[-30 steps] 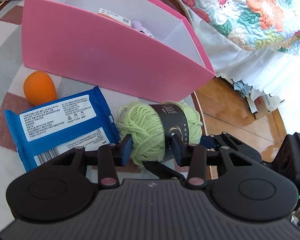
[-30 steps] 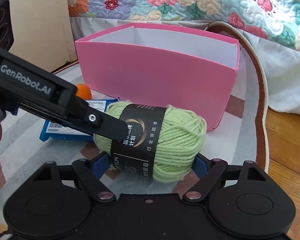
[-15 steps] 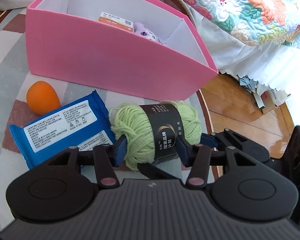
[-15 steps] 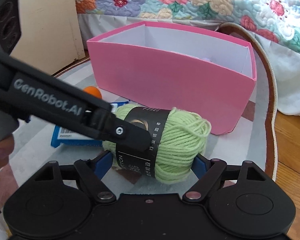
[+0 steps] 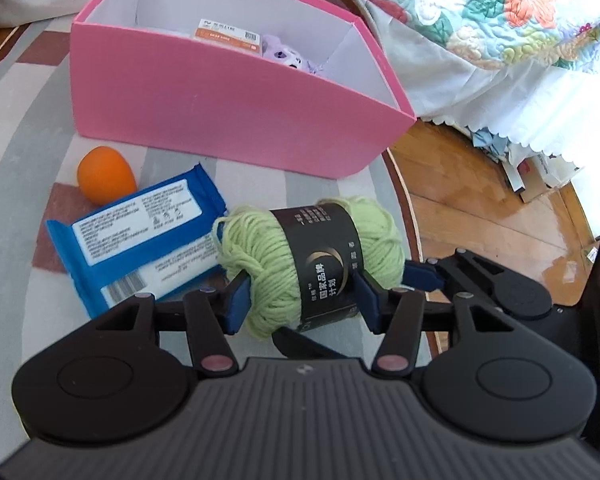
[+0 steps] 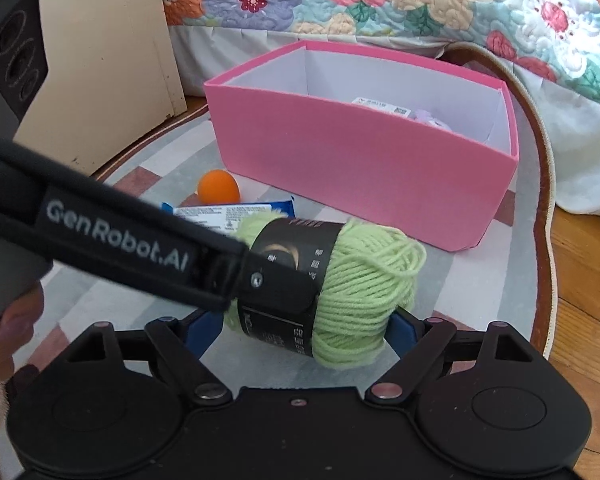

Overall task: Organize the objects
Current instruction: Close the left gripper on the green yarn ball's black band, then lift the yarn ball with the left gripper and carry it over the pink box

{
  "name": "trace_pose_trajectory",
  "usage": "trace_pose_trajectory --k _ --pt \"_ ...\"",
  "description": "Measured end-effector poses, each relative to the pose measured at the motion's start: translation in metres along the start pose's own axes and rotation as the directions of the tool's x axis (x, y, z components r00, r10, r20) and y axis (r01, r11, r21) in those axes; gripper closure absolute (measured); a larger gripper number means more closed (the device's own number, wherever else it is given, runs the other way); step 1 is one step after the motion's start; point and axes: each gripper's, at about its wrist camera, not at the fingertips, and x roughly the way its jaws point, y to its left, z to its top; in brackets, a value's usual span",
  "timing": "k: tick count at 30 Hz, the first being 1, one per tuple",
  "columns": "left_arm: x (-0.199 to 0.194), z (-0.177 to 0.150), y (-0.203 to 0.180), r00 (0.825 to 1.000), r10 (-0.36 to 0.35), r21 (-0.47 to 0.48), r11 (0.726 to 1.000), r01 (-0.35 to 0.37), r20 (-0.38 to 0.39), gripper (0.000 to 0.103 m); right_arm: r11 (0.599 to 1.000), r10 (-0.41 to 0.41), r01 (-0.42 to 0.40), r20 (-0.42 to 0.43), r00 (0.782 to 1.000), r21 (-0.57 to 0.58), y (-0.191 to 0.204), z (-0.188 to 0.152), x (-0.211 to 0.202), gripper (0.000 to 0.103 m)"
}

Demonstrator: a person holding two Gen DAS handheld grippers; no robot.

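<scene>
The green yarn ball [image 6: 340,288] is being pinched by the right hand-held gripper [image 6: 308,330], while the left hand-held gripper [image 5: 300,300] is being opened around it.

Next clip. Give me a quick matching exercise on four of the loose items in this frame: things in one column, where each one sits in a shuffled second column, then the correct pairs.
Things:
1. green yarn ball
2. orange egg-shaped item
3. blue wipes pack
4. purple plush toy

Places:
A. inside the pink box
B. flat on the rug, beside the yarn
C. between the pads of both grippers
D. on the rug in front of the box, behind the blue pack

Pairs: 1-C, 2-D, 3-B, 4-A
</scene>
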Motion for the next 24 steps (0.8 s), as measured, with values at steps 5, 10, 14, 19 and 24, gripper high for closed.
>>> trace_pose_trajectory --k 5,10,14,19,24 --pt "-0.013 0.000 0.000 1.000 -0.008 -0.021 1.000 0.008 -0.016 0.049 0.999 -0.011 0.010 -0.008 1.000 -0.041 0.011 0.006 -0.009 0.013" --pt "-0.035 0.009 -0.011 1.000 0.003 -0.001 1.000 -0.003 -0.022 0.049 0.999 -0.027 0.028 0.032 0.999 -0.041 0.017 0.015 -0.025 0.013" --pt "-0.056 0.020 -0.022 1.000 0.015 0.023 1.000 -0.015 -0.002 0.049 0.998 -0.031 0.034 0.059 0.998 -0.054 0.023 0.027 -0.040 0.013" --pt "-0.081 0.026 -0.032 0.999 0.029 0.054 0.998 -0.030 0.021 0.047 0.999 0.010 -0.006 0.096 0.995 -0.037 0.026 0.036 -0.060 0.013" --pt "-0.099 0.030 -0.042 0.999 0.035 0.084 0.996 -0.038 0.040 0.046 0.998 0.017 -0.010 0.123 0.992 -0.054 0.032 0.041 -0.077 0.013"
